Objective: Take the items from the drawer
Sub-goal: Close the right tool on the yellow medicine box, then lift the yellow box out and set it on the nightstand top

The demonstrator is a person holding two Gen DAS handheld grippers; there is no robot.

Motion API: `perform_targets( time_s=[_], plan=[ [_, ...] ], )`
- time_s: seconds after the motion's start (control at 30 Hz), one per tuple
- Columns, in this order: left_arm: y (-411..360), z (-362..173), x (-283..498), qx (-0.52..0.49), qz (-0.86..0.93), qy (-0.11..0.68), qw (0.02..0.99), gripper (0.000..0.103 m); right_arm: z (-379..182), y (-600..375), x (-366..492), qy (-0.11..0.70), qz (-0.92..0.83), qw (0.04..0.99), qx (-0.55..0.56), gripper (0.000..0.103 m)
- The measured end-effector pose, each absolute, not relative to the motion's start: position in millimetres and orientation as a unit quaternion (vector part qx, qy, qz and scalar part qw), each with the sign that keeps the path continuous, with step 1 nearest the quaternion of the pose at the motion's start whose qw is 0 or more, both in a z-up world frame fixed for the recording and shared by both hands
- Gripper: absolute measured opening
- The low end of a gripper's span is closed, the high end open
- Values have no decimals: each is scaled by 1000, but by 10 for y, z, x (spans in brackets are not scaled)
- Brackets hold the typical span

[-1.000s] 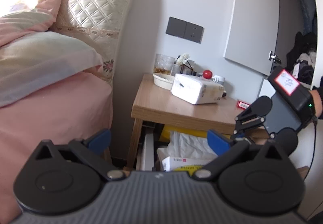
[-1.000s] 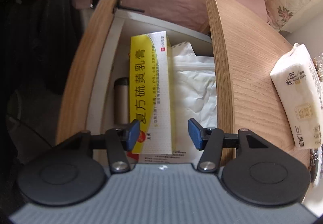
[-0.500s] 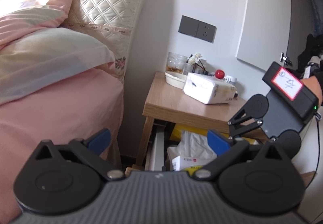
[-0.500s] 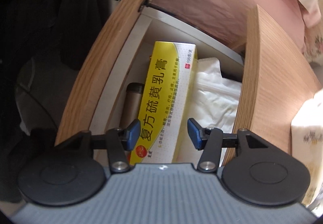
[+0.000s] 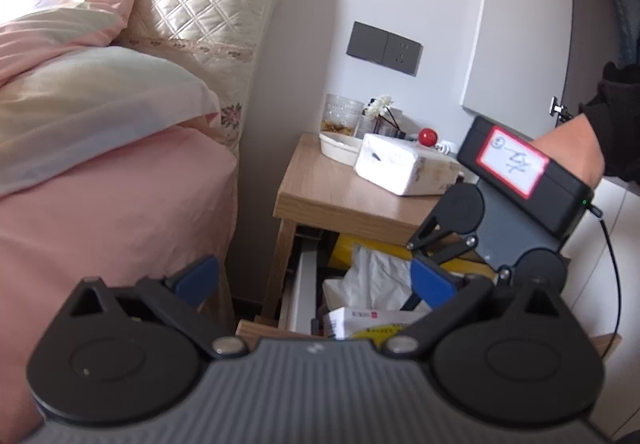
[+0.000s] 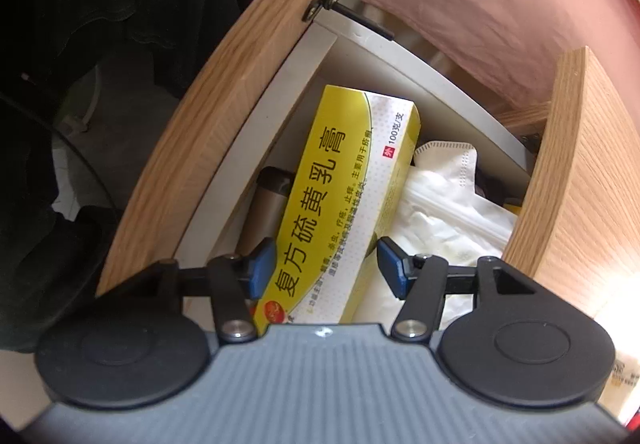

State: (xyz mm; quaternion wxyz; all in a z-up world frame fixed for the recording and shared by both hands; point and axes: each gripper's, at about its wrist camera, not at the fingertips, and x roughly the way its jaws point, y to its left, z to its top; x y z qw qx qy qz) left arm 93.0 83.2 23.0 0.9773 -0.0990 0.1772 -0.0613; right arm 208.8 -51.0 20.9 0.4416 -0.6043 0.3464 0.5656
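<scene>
The open drawer (image 6: 240, 147) of the wooden nightstand holds a long yellow and white box (image 6: 344, 203), a metal cylinder (image 6: 268, 203) beside it and white plastic-wrapped packs (image 6: 440, 211). My right gripper (image 6: 326, 264) points straight down over the near end of the box. Its jaws are opening, with the box's end showing between the blue pads and neither pad pressing on it. In the left wrist view my left gripper (image 5: 316, 280) is open and holds nothing, set back from the drawer (image 5: 298, 292). The right gripper's body (image 5: 512, 203) hangs over the drawer there.
On the nightstand top (image 5: 340, 199) lie a white tissue pack (image 5: 404, 167), a shallow dish (image 5: 338, 145), a glass (image 5: 340, 115) and a red ball (image 5: 428, 135). A pink bed (image 5: 100, 183) stands close on the left. A person's dark sleeve (image 5: 616, 131) is at the right.
My right gripper slid along the drawer and rolled, so the yellow box now runs slantwise between its fingers, which stand a little wider apart. The left gripper has stayed put.
</scene>
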Motion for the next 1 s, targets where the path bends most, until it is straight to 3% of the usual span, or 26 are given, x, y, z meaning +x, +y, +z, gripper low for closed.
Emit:
perform_targets(
  time_s=[0.4,1.0],
  plan=[
    [806,215,933,-95,-60,187,976,103,159,-293,2095,366,542,384,-651,67],
    [741,211,811,-85,-63,194,975,103,1029,-648,2195,373,517,471,-609,62]
  ],
)
